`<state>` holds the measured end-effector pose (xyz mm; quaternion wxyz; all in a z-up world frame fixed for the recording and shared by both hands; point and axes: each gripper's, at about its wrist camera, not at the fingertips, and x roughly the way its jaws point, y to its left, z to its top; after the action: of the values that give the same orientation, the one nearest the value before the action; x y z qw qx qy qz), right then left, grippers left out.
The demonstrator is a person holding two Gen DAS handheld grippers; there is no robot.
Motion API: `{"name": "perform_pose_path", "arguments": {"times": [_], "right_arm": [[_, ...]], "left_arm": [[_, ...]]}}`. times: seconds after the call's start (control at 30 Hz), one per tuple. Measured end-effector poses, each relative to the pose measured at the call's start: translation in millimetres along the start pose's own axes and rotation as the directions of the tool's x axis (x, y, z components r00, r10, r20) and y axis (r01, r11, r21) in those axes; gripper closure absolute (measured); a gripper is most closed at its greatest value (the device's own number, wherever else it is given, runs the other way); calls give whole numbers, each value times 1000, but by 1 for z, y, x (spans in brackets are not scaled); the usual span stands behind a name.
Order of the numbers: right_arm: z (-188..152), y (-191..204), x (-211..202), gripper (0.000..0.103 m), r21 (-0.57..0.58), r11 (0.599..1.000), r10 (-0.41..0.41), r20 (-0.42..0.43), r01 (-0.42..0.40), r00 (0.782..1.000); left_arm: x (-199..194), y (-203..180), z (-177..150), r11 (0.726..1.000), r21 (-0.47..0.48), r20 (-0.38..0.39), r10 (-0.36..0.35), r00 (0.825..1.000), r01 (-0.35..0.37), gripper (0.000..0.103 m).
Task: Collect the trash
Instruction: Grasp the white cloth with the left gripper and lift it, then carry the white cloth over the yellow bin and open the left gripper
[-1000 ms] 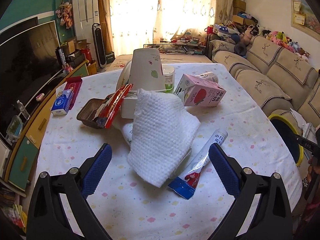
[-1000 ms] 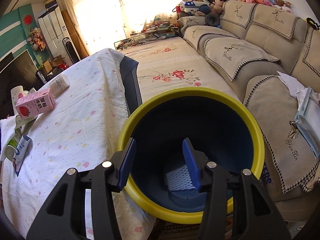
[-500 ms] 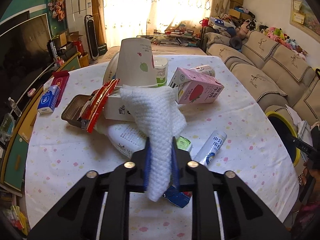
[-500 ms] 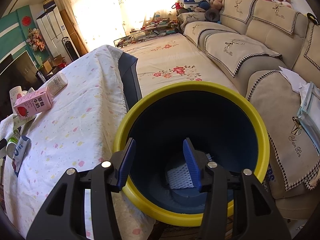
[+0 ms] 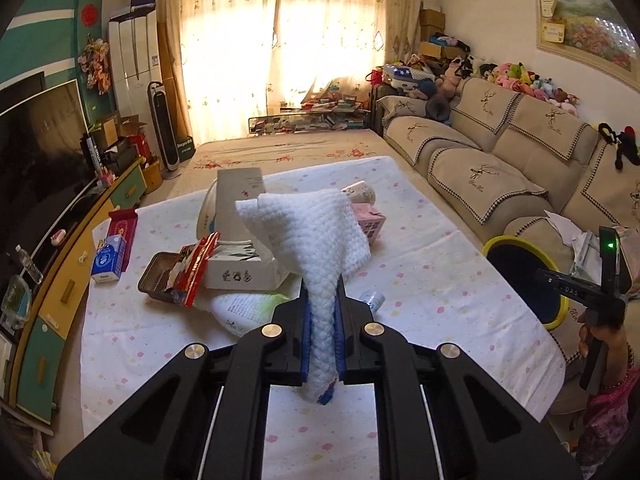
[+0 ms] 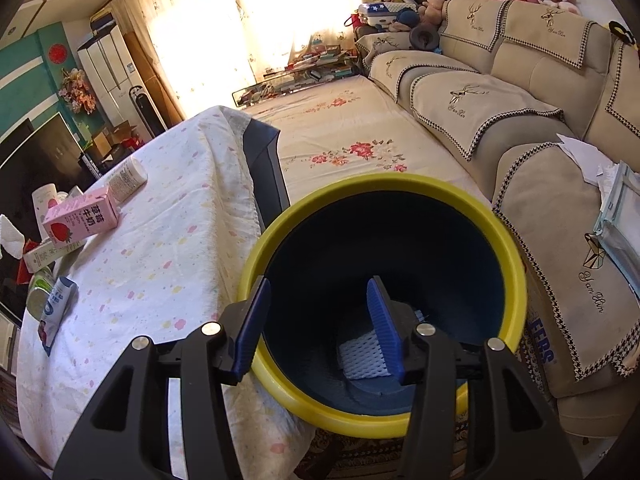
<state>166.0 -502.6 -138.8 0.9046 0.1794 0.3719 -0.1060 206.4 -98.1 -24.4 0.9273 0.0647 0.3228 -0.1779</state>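
My left gripper (image 5: 322, 320) is shut on a white knitted cloth (image 5: 316, 236) and holds it lifted above the table (image 5: 420, 280). Behind it lies a trash pile: a white box (image 5: 240, 272), a red wrapper (image 5: 196, 268), a brown tray (image 5: 154, 276), a pink milk carton (image 5: 370, 220) and a paper cup (image 5: 236, 200). My right gripper (image 6: 320, 320) is open and empty over the yellow-rimmed bin (image 6: 516, 264), which holds a white foam net (image 6: 362, 354). The bin (image 5: 556, 312) also shows at the table's right edge.
A blue tissue pack (image 5: 108, 260) and a red box (image 5: 124, 224) lie at the table's left. A pink carton (image 6: 80, 216), a bottle (image 6: 126, 178) and a tube (image 6: 56, 308) lie on the table. A sofa (image 6: 520, 100) stands to the right, a TV cabinet (image 5: 60, 272) to the left.
My left gripper shut on the white cloth and lifted it up from the pile. The right gripper stayed open over the bin, barely moving.
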Motion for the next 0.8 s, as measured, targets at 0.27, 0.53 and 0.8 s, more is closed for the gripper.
{"name": "perform_pose_path", "arguments": {"times": [0.27,0.53,0.8], "right_arm": [[1,-10,-42,50,7,999,-36,95,36,995],[-2,-43,-71,49,49,995,-92,152,85,984],[-3,-82,-91,48,100,989,-123,182,106,976]], "left_arm": [[9,-85,9,977,101,-28,-184,983,186,93],[57,-204,11,901,213,-150,-352,924,377,93],[105,-294,12,852,274,-238,-390,889,447,93]]}}
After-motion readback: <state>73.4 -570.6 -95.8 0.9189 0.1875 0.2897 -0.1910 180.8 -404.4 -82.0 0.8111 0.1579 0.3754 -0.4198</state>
